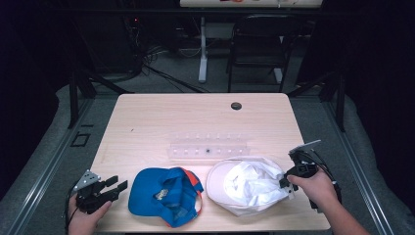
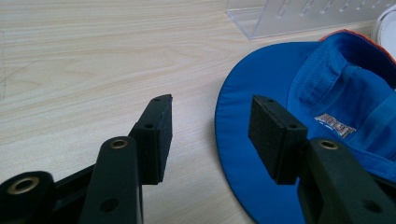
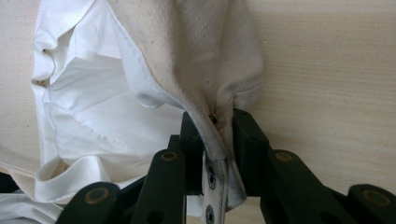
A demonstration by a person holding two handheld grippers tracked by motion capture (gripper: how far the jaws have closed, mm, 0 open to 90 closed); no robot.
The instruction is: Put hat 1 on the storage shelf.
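Right tongs pinch white cap; left tongs seemingly open

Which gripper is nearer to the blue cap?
Left. The left gripper is open just beside the blue cap, at its brim. The right gripper is farther, shut on the white cap.

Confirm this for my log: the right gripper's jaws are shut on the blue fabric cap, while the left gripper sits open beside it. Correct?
Not quite. The right gripper is shut on the white fabric cap, as the right gripper view shows. The left gripper does sit open beside the blue fabric cap.
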